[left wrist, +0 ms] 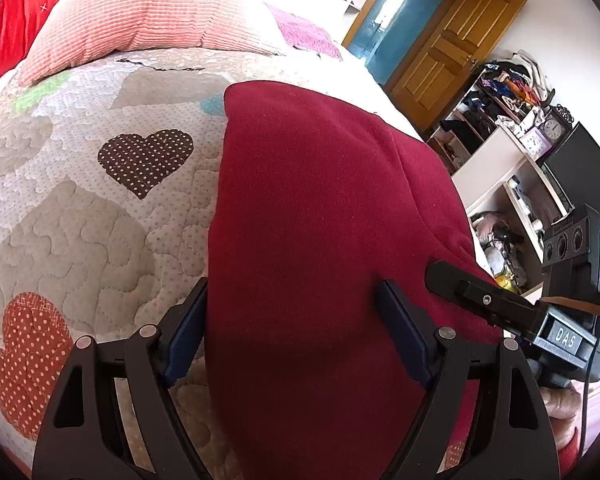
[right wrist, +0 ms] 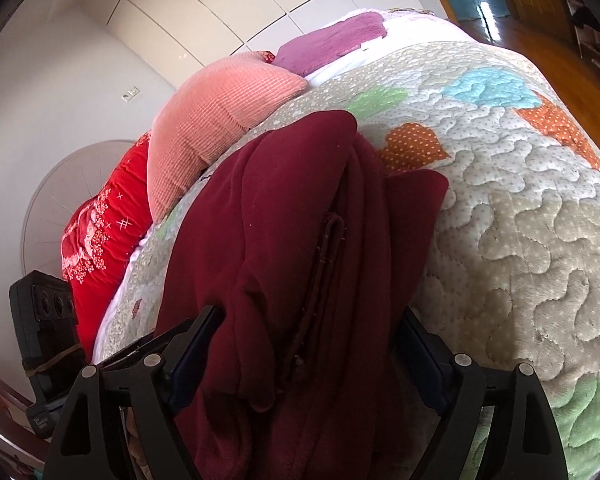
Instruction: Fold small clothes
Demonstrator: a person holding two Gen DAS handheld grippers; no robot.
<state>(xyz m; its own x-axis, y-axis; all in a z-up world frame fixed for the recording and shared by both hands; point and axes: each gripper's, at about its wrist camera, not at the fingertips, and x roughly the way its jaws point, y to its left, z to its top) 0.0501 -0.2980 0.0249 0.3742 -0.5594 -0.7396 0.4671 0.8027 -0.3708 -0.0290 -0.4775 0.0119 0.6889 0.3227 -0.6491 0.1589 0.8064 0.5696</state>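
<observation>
A dark red garment (left wrist: 320,208) lies on the quilted bed cover (left wrist: 92,208), folded into a long smooth shape. My left gripper (left wrist: 292,300) is wide open, its jaws straddling the garment's near end without pinching it. The right gripper's finger (left wrist: 460,284) rests on the cloth's right edge. In the right wrist view the garment (right wrist: 292,248) is bunched in thick folds with a seam showing. My right gripper (right wrist: 312,332) is wide open, and the cloth fills the gap between its jaws.
A pink pillow (left wrist: 148,12), a red pillow (left wrist: 16,20) and a purple cloth (left wrist: 304,32) lie at the bed's far end. Cluttered shelves (left wrist: 512,128) and a wooden door (left wrist: 452,48) stand right of the bed. The bed edge drops off to the right.
</observation>
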